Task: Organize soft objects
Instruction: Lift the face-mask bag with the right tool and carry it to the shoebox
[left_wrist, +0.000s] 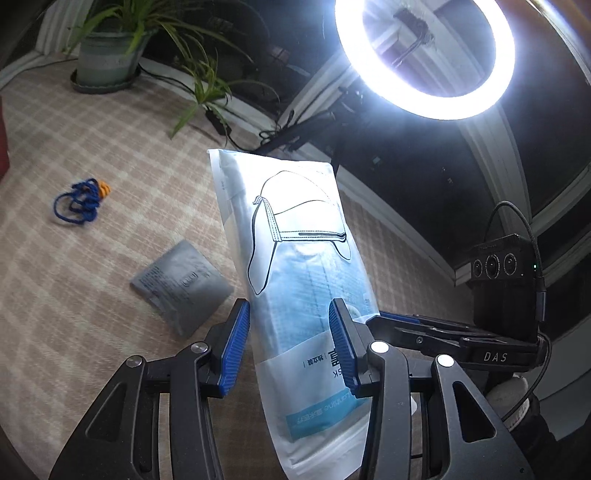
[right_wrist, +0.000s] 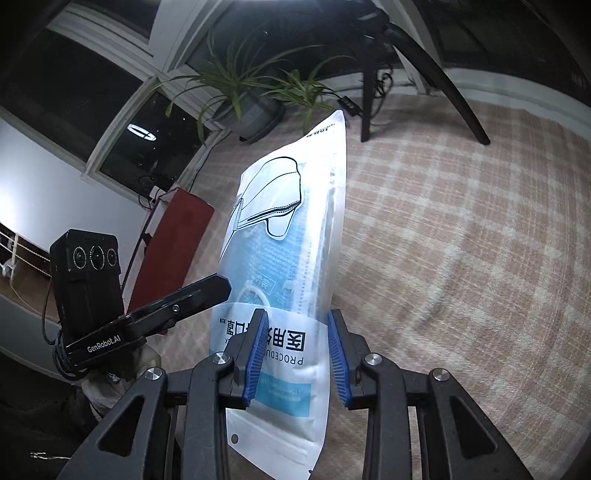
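Covering most of both views: checked beige cloth surface — wide bare stretches to the right in the right wrist view and lower left in the left wrist view.
Edges: far rim of the cloth runs along window frames; dark panes behind.
Ring light, lit, high at upper right in the left wrist view, its stand just past the far edge.
Potted plant at the far left corner, leaves trailing over the cloth.
Dark chair legs planted on the cloth at far right in the right wrist view.
Red box at the left rim.
Mask pack — clear bag of blue face masks, raised off the cloth, long axis running away from both cameras, top end tipped upward.
Left gripper: part open, blue pads pressing both sides of the pack's lower half.
Right gripper: narrower gap, pads clamped on the pack's printed lower end; seen from the left wrist view just beside the pack on its right.
Grey foil pouch flat on the cloth, left of the pack, apart.
Blue cord bundle w/ orange clip, farther left, well apart.
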